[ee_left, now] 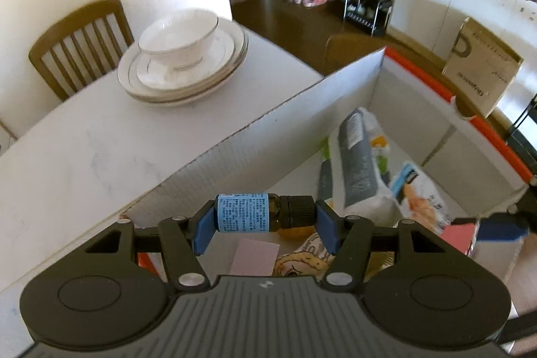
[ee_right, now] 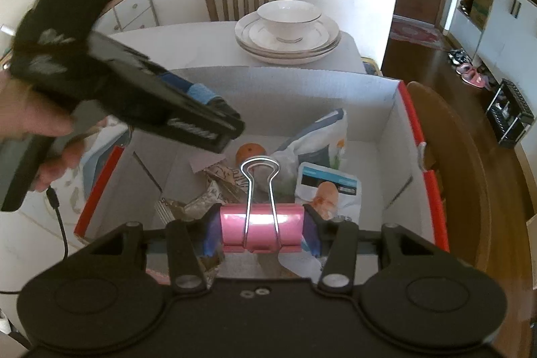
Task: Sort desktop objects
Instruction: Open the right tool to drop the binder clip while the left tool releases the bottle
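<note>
My left gripper (ee_left: 265, 220) is shut on a small amber bottle (ee_left: 258, 212) with a blue label and black cap, held sideways over the near-left corner of the white cardboard box (ee_left: 275, 119). In the right wrist view that left gripper (ee_right: 214, 113) hangs over the box's left side, a hand behind it. My right gripper (ee_right: 263, 230) is shut on a pink binder clip (ee_right: 261, 227), wire handles pointing forward, above the box (ee_right: 302, 79). Inside lie a grey tube (ee_left: 357, 156), white packets (ee_right: 330, 187), an orange ball (ee_right: 250, 151) and pink paper (ee_left: 255, 257).
A bowl on stacked plates (ee_left: 183, 56) stands on the white table (ee_left: 84, 150) beyond the box. A wooden chair (ee_left: 79, 42) is at the table's far side. The box's right rim is orange-red (ee_right: 433, 187). A cable (ee_right: 60, 223) trails at the left.
</note>
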A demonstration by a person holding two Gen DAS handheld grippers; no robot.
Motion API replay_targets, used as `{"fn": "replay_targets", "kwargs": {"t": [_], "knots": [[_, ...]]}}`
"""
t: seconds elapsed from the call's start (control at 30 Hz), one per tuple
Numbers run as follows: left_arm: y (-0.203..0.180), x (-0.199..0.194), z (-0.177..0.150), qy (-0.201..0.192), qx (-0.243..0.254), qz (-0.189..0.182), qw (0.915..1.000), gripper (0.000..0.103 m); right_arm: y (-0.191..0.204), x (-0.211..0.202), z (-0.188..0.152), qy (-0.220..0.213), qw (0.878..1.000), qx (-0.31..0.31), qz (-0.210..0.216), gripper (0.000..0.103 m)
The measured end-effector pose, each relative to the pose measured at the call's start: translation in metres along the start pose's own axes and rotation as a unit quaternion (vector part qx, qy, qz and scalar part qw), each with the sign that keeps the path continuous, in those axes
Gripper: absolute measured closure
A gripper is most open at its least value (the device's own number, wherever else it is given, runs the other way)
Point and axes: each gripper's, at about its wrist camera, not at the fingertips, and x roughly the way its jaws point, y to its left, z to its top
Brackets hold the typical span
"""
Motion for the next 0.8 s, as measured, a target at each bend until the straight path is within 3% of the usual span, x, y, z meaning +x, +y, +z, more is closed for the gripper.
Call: {"fn": "replay_targets", "kwargs": {"t": [0.4,0.8], "knots": [[0.002,0.043,-0.001,0.048,-0.004,0.01,0.9988,0.042,0.007,0.026,-0.001,0.023,0.999,-0.026,0.002,0.055],[0.014,0.057,0.005,0.077,-0.036,-0.03,0.9959,0.041,0.006,0.035,-0.005,0.041,0.999,-0.035,0.006,0.055]]}}
